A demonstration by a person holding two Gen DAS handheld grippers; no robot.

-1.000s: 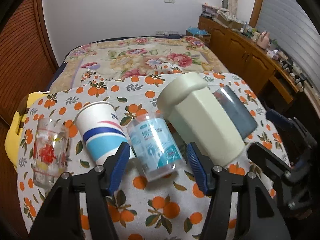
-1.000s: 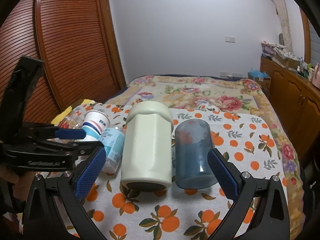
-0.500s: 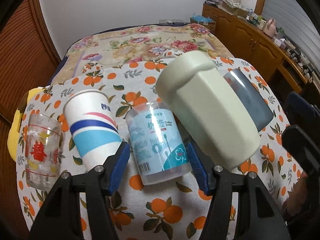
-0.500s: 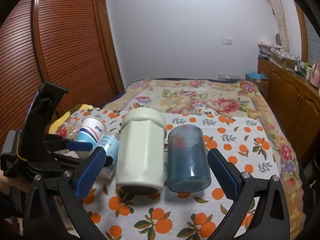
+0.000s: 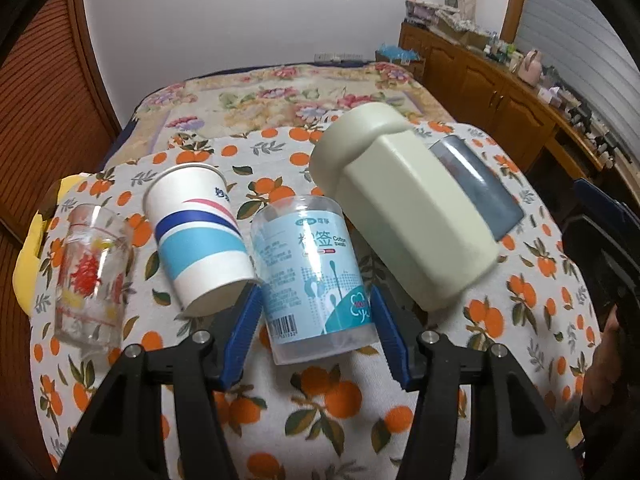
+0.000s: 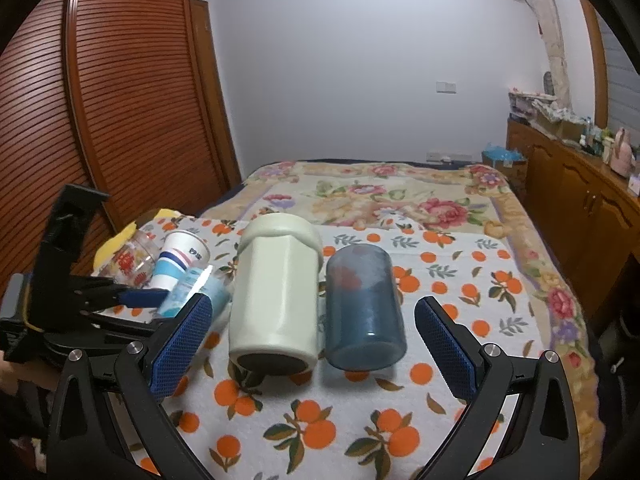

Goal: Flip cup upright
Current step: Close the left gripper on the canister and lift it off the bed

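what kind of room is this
Most likely a bedroom at home: a bed with a floral blanket lies beyond the orange-print cloth, beside a slatted wooden wardrobe and a cluttered sideboard.

Five containers lie in tight row across bench (image 6: 360,412). Glass tumbler (image 5: 90,276) at far left, paper cup (image 5: 200,236) just beside it, cotton-swab jar (image 5: 316,276) next, big pale-green cup (image 6: 276,292), blue tumbler (image 6: 364,308) touching its right flank. Gaps between neighbours narrow or none. Left gripper (image 5: 316,336) fingers straddle jar base; paper cup crowds left finger, green cup crowds right. Open cloth in front of row and right of blue tumbler. Right gripper (image 6: 316,344) fingers spread wide, outside green cup and blue tumbler together.
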